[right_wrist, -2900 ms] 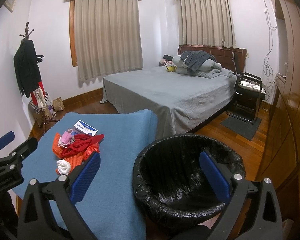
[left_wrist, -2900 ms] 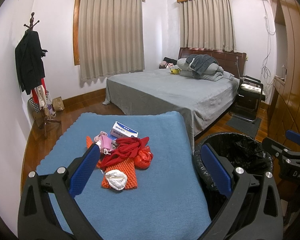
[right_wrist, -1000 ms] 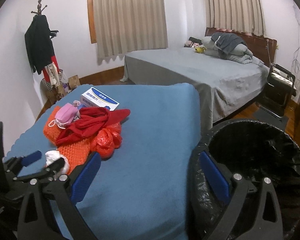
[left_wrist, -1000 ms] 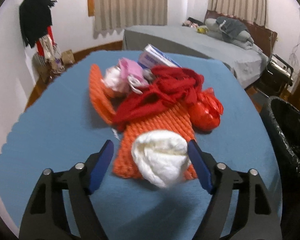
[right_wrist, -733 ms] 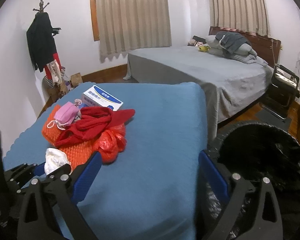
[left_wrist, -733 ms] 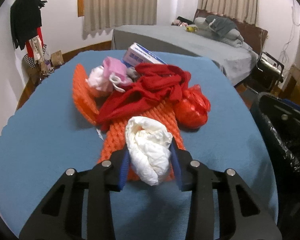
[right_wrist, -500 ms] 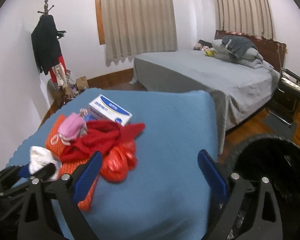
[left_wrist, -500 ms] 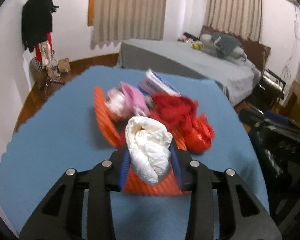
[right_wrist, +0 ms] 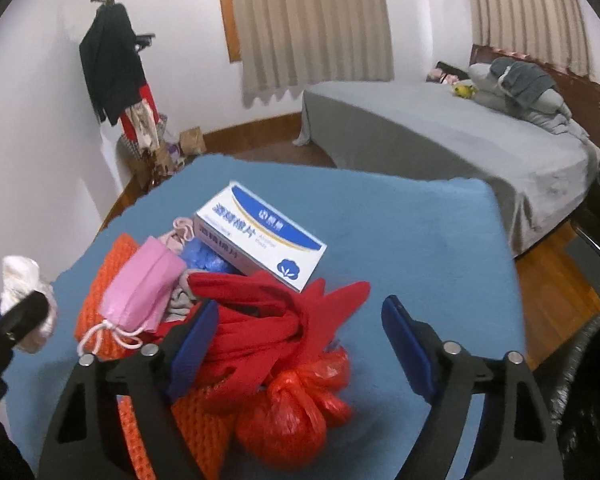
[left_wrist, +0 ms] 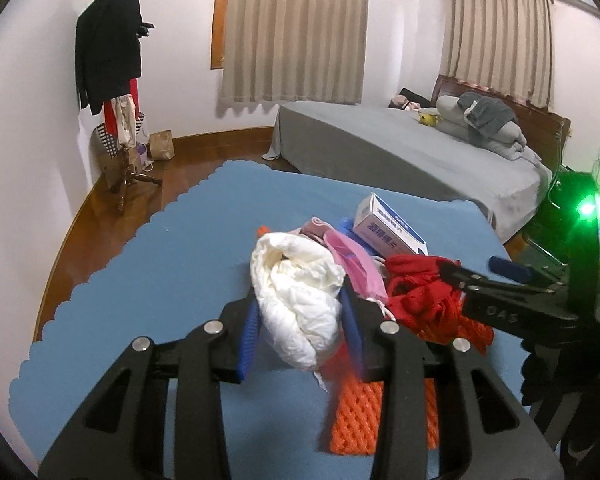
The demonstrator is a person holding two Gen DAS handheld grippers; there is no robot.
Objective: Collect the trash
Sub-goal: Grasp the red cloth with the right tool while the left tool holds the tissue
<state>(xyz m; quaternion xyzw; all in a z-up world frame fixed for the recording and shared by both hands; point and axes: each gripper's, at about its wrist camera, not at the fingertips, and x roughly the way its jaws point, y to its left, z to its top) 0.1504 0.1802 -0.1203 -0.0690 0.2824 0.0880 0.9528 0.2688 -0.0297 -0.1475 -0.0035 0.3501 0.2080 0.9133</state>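
My left gripper [left_wrist: 300,320] is shut on a crumpled white paper wad [left_wrist: 296,300] and holds it lifted above the blue table [left_wrist: 160,280]. In the right wrist view the wad [right_wrist: 20,280] shows at the far left. My right gripper [right_wrist: 296,332] hangs over the trash pile with its jaws closing. A red cloth [right_wrist: 268,320] and a knotted red plastic bag [right_wrist: 296,404] lie between the pads; the right pad stands clear of them. The pile also holds an orange foam net [right_wrist: 108,280], a pink pouch [right_wrist: 144,288] and a blue-white box [right_wrist: 260,236].
A black-lined trash bin [right_wrist: 588,380] stands off the table's right edge. A grey bed [right_wrist: 440,132] lies beyond the table. A coat rack [right_wrist: 116,72] stands by the left wall. Blue tablecloth [right_wrist: 420,240] spreads bare to the right of the pile.
My left gripper shut on the white wad and raised it off the orange net. My right gripper swung left from the bin to over the pile, and its jaws narrowed.
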